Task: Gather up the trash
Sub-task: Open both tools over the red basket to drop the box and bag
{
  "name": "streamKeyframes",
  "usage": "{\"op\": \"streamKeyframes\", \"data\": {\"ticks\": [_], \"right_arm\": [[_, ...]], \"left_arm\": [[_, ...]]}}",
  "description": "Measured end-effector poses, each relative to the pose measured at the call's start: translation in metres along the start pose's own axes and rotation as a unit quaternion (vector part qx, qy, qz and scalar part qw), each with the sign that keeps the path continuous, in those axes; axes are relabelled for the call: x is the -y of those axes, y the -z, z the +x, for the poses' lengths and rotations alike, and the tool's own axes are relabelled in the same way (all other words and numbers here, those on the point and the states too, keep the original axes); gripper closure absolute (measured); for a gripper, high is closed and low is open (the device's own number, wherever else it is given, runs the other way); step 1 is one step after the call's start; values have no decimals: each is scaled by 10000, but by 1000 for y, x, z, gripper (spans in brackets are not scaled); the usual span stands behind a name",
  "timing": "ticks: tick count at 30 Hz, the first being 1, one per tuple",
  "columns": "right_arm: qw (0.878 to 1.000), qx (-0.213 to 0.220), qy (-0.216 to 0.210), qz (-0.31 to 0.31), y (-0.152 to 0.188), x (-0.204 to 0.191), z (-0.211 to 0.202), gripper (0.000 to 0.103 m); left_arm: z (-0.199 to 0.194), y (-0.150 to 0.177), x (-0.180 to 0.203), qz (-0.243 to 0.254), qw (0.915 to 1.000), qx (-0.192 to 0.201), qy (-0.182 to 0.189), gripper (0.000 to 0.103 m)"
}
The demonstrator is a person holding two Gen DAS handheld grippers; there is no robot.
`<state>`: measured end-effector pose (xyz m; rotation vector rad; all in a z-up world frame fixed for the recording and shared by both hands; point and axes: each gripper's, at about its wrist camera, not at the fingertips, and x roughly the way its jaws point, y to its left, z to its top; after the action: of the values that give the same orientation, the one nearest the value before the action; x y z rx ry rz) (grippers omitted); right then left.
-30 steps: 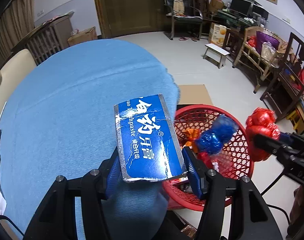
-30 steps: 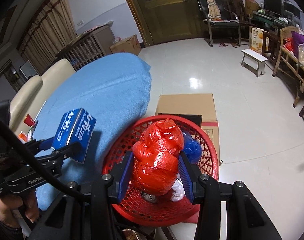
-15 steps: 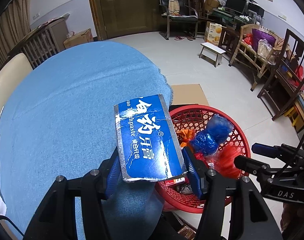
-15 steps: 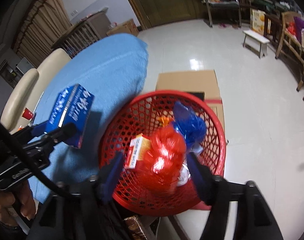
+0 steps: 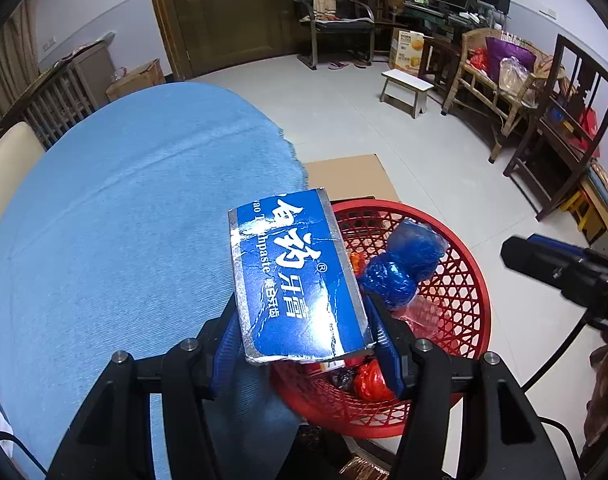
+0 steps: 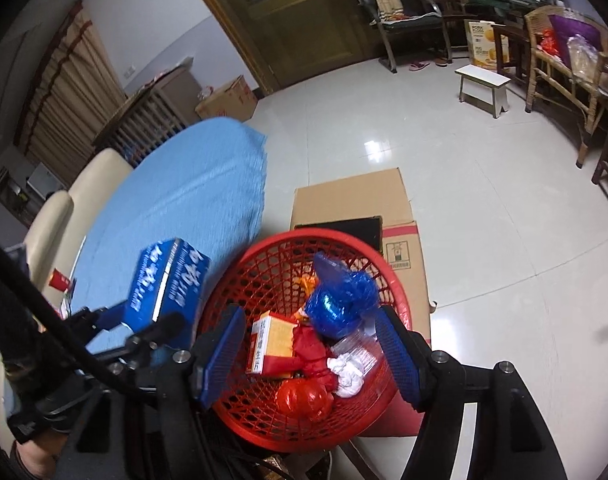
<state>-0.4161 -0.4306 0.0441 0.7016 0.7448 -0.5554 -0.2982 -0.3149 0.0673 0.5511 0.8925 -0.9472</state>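
Note:
My left gripper (image 5: 304, 320) is shut on a blue toothpaste box (image 5: 296, 280), held tilted over the table's edge beside the red basket (image 5: 464, 248). From the right wrist, the same box (image 6: 168, 280) hangs just left of the basket rim (image 6: 396, 280). My right gripper (image 6: 310, 344) stands open above the basket with nothing between its pads. Below it in the basket lie a red bag (image 6: 304, 398), a blue bag (image 6: 340, 304), a yellow-and-red carton (image 6: 274, 340) and crumpled white paper (image 6: 348, 376).
A round table with a blue cloth (image 5: 124, 220) fills the left. The basket rests on a flat cardboard box (image 6: 352, 200) on the tiled floor. Cream chairs (image 6: 52, 220) stand beyond the table. A white stool (image 5: 408, 84) and wooden furniture line the far right.
My right gripper opened and let go of the red bag, which dropped into the basket. The left gripper carried the toothpaste box a little closer to the basket.

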Motion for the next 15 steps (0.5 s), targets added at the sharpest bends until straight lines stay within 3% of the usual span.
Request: {"op": "streamKeyframes", "data": {"ticks": [15], "right_arm": [[9975,600,34,384,-16,27,-32,32]], "left_arm": [[18,-14,24,167,9997,-57,188,42]]}}
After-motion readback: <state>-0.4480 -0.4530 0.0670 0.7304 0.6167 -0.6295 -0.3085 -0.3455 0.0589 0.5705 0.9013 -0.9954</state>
